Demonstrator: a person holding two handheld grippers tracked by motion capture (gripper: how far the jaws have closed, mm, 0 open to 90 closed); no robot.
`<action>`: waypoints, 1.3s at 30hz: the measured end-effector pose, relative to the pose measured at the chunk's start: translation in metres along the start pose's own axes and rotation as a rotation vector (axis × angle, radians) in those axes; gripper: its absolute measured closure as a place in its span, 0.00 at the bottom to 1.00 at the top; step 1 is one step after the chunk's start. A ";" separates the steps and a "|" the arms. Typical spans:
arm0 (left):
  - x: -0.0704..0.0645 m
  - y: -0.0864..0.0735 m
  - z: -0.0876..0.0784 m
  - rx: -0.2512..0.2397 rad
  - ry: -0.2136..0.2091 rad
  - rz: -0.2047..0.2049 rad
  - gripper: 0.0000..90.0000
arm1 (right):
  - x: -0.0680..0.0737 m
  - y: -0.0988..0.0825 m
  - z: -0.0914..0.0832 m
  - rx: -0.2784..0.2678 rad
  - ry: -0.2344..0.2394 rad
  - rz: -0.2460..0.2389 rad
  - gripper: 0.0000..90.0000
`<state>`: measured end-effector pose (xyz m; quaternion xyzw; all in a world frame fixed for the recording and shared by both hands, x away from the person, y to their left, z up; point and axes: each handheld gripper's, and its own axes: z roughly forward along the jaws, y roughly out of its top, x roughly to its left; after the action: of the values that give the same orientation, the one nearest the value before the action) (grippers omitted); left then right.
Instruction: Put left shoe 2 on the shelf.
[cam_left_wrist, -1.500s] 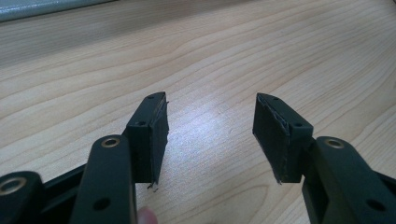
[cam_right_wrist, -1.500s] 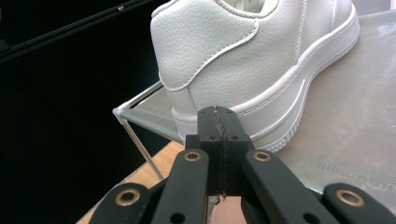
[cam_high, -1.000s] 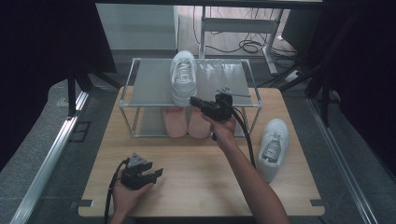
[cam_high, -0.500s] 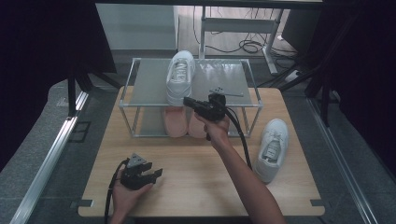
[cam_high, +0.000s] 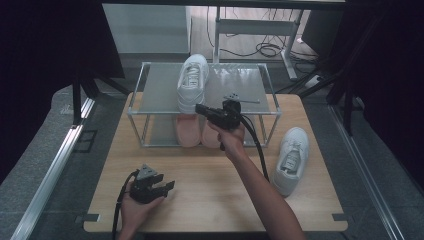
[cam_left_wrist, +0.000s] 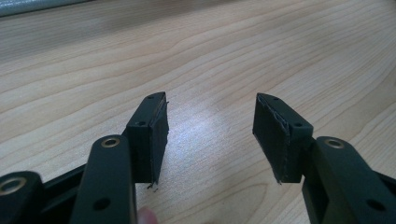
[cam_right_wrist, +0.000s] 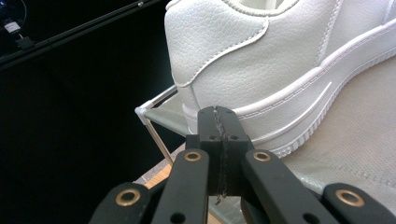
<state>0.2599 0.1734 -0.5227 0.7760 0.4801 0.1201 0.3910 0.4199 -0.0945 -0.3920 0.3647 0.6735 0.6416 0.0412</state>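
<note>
Your wooden bench (cam_high: 210, 175) stands in a dark room with cables on the floor behind. On it sits one two-tier rack (cam_high: 150, 90). You have two white sneakers: one (cam_high: 192, 82) on the top shelf, one (cam_high: 290, 157) on the bench right of the rack. What look like two pink shoes (cam_high: 189, 131) hide half under the shelf. Your right hand-held gripper (cam_right_wrist: 218, 114), jaws together, sits at the shelf sneaker's heel. Your left hand-held gripper (cam_left_wrist: 210, 133) rests with jaws apart.

Each hand-held gripper is black: left (cam_high: 167, 186) & right (cam_high: 200, 108). Brass-ringed screw holes on linkages, flat dark pads (cam_left_wrist: 158, 135), black cables trailing. Forearms bare, no sleeves.
</note>
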 end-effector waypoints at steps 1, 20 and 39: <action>0.000 0.000 0.000 0.000 0.000 -0.001 0.51 | 0.001 -0.001 0.001 0.003 -0.002 -0.005 0.99; 0.000 0.001 -0.002 -0.005 0.000 -0.001 0.51 | -0.009 -0.002 -0.034 -0.026 -0.056 -0.025 0.99; -0.002 0.001 0.001 0.004 0.001 0.003 0.51 | -0.021 -0.020 -0.082 -0.050 -0.092 -0.045 0.98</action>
<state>0.2601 0.1707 -0.5220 0.7774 0.4795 0.1204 0.3890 0.3834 -0.1727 -0.4042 0.3773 0.6627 0.6398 0.0956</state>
